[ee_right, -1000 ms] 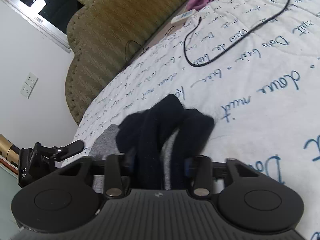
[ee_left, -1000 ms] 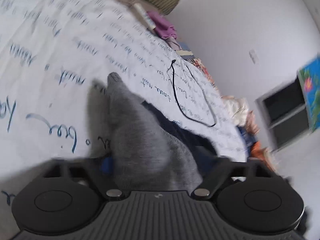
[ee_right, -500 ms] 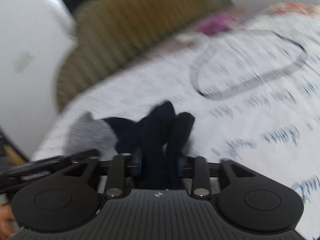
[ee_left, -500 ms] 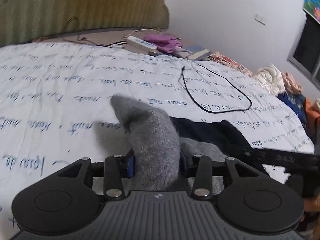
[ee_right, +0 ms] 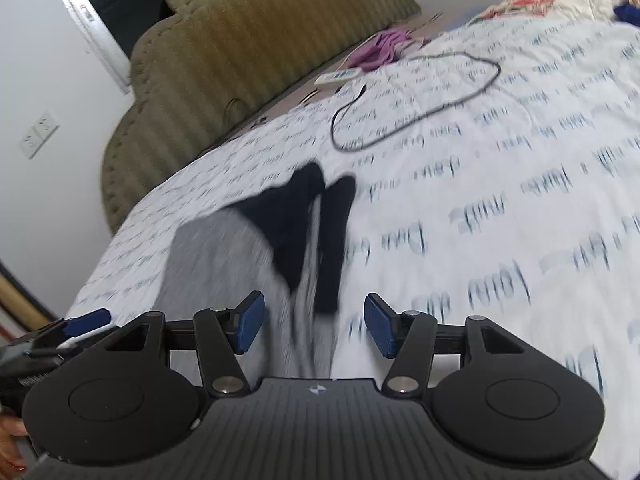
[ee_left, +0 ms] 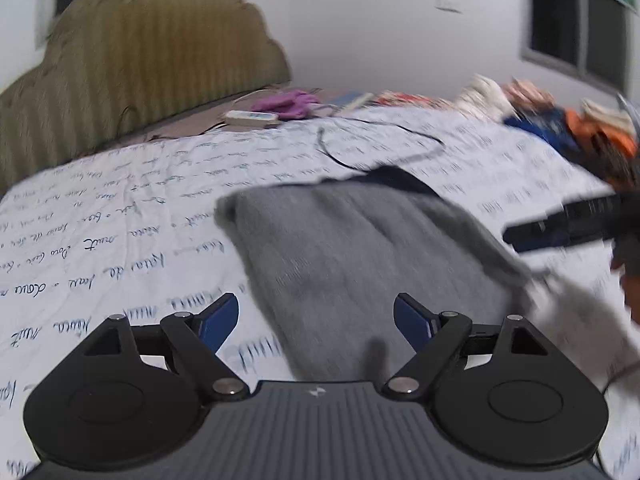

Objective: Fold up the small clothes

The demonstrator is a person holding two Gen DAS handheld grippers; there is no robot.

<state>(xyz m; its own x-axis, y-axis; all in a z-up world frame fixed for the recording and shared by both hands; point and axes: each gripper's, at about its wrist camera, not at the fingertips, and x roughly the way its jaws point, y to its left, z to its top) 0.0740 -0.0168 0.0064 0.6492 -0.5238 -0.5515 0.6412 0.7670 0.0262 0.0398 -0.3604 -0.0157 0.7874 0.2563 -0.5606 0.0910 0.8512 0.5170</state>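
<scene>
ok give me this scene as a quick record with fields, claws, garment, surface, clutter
left claw: jaws opening, pads clear of the cloth
right claw: jaws opening, cloth between them, not pinched
garment: grey and dark small garment, lying on the bed
surface: white bedspread with blue script
clutter: black cable looped beyond the garment; purple cloth near the headboard

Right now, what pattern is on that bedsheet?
White bedsheet covered in rows of blue handwritten script; it shows best in the right wrist view.

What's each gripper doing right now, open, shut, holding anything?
Left gripper: jaws opening, pads clear of the grey garment lying between them.
Right gripper: jaws opening, holding nothing; dark sock lies ahead.
</scene>
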